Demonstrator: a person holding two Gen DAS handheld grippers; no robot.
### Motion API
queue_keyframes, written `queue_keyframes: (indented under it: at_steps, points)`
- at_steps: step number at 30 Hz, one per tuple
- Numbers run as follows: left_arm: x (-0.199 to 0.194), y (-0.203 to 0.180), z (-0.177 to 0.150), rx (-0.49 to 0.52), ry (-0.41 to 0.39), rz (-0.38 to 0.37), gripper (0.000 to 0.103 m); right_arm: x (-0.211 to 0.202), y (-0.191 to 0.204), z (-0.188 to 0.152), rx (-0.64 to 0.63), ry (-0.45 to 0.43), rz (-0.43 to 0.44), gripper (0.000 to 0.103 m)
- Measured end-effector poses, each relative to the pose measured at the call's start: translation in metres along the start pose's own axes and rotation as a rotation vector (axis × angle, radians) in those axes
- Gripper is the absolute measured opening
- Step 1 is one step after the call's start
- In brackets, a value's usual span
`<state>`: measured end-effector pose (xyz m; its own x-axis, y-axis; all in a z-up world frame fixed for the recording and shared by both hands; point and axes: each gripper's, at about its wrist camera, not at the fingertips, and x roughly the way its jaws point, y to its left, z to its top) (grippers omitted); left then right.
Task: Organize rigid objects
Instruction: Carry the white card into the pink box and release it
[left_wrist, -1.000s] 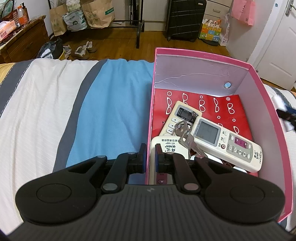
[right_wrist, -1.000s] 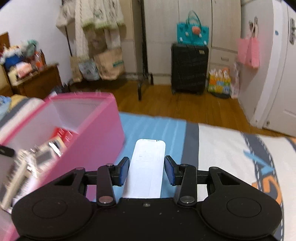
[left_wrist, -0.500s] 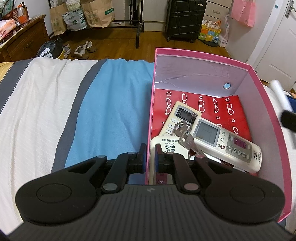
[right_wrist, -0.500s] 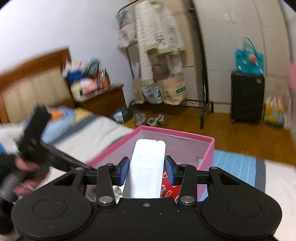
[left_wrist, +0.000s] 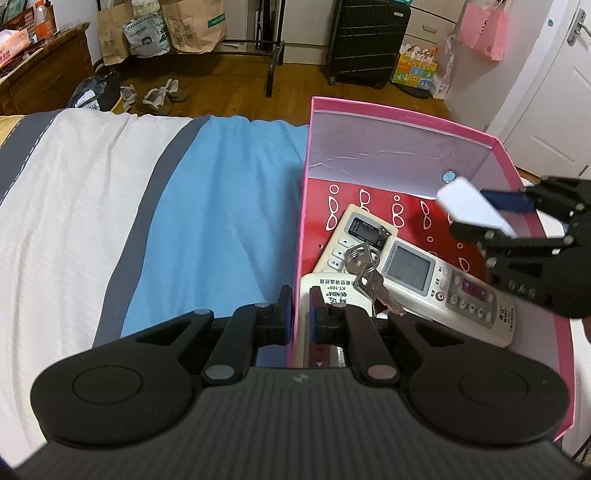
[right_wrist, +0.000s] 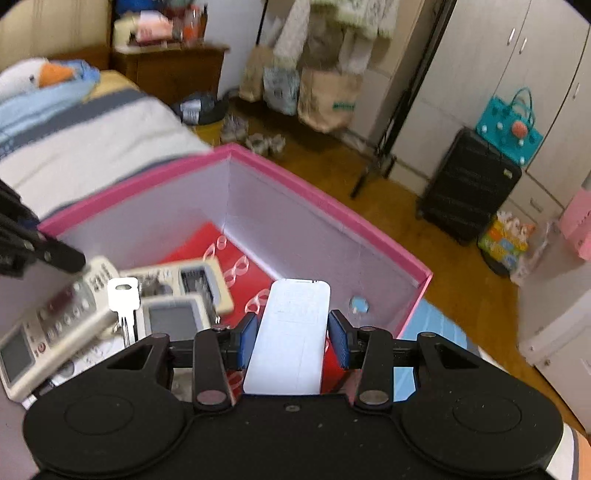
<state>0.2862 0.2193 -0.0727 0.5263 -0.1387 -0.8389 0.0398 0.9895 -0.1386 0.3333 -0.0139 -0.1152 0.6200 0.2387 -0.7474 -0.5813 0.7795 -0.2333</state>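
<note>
Two grippers at work: nearest, left gripper (left_wrist: 300, 310) pinched tight on the pink box (left_wrist: 402, 120) wall to steady it, while farther right, right gripper (right_wrist: 291, 338) clamped on a white remote (right_wrist: 291, 332) over the box interior, ready for dropping in.

Striped bed cover (left_wrist: 110, 206); pink box (left_wrist: 388, 118) sits directly on it.

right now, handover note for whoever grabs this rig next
Left gripper: shut on the pink box near wall, steadying it.
Right gripper: shut on a white remote, held over the box.
In the box: two remotes, keys, a labelled white item, on a red sheet.
Left: lower the white remote in and release it.
</note>
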Motion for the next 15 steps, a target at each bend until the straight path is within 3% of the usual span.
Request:
queue_keyframes:
  at_steps: [3, 8, 15]
  points:
    - [-0.002, 0.001, 0.000, 0.000, -0.006, -0.004, 0.007, -0.010, 0.007, -0.006, -0.003, 0.018, 0.010, 0.046]
    - [-0.003, 0.003, 0.000, -0.013, -0.009, -0.012, 0.007, -0.031, 0.000, -0.012, 0.076, -0.038, 0.015, 0.048]
    - [-0.002, 0.004, 0.001, -0.009, -0.009, -0.010, 0.007, -0.066, -0.029, -0.036, 0.295, -0.125, 0.141, 0.047]
